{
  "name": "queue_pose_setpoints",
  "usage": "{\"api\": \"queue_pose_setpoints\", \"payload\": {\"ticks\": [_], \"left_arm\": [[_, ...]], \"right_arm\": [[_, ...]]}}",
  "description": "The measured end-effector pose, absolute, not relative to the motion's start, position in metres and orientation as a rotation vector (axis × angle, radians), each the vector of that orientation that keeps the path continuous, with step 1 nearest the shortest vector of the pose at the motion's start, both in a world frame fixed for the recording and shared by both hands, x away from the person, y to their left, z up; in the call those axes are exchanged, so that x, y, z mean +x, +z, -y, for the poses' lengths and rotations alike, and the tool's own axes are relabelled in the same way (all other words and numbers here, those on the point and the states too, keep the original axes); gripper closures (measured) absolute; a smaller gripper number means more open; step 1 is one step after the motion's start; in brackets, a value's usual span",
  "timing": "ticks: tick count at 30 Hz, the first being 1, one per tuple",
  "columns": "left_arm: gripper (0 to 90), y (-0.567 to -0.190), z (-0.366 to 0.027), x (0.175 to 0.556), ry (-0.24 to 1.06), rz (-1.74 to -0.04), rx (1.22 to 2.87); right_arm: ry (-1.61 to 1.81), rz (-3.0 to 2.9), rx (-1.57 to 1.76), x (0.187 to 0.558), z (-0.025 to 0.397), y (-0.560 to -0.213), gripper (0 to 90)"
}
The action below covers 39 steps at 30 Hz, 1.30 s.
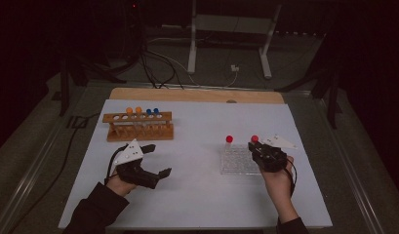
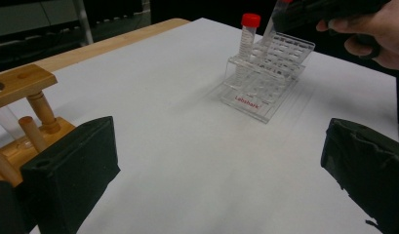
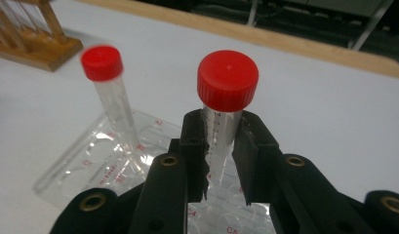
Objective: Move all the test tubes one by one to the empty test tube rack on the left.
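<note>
A clear plastic tube rack [image 1: 238,160] lies on the white table, right of centre. One red-capped tube [image 1: 229,139] stands in its far left corner. My right gripper [image 1: 258,148] is shut on a second red-capped tube [image 3: 226,97], holding it upright over the rack's far right part; its lower end is hidden behind the jaws. My left gripper [image 1: 158,160] rests open and empty near the front left, just in front of a wooden rack [image 1: 140,126]. In the left gripper view the clear rack [image 2: 268,73] and standing tube [image 2: 247,34] lie well ahead.
The wooden rack holds orange-capped tubes [image 1: 133,110] and blue-capped tubes [image 1: 152,111]. The white sheet [image 1: 197,195] spreads wide between the two racks and toward the front edge. Table legs and cables lie on the floor beyond the far edge.
</note>
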<state>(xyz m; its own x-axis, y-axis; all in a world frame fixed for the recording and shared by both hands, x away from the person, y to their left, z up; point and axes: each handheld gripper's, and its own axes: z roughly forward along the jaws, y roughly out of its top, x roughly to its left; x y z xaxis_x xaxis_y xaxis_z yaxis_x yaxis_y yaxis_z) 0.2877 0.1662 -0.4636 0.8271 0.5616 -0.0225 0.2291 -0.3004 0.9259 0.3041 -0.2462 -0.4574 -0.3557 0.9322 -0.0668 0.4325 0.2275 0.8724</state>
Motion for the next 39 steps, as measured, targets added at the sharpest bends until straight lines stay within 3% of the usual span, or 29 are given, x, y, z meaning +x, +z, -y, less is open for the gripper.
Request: {"api": "queue_pose_setpoints", "payload": {"ticks": [14, 24, 33, 39], "left_arm": [[1.1, -0.454, -0.163, 0.282, 0.355, -0.576, 1.881], [1.2, -0.44, -0.155, 0.273, 0.332, -0.532, 1.888], [2.0, -0.426, -0.14, 0.269, 0.298, -0.47, 1.931], [9.0, -0.417, -0.124, 0.268, 0.286, -0.413, 1.931]], "right_arm": [[1.108, -1.856, 1.158, 0.271, 0.246, -0.417, 74.5], [1.178, -1.916, 1.049, 0.25, 0.223, -0.4, 74.6], [1.242, -2.065, 0.931, 0.242, 0.182, -0.412, 74.6], [1.245, -2.185, 0.891, 0.245, 0.156, -0.433, 74.6]]}}
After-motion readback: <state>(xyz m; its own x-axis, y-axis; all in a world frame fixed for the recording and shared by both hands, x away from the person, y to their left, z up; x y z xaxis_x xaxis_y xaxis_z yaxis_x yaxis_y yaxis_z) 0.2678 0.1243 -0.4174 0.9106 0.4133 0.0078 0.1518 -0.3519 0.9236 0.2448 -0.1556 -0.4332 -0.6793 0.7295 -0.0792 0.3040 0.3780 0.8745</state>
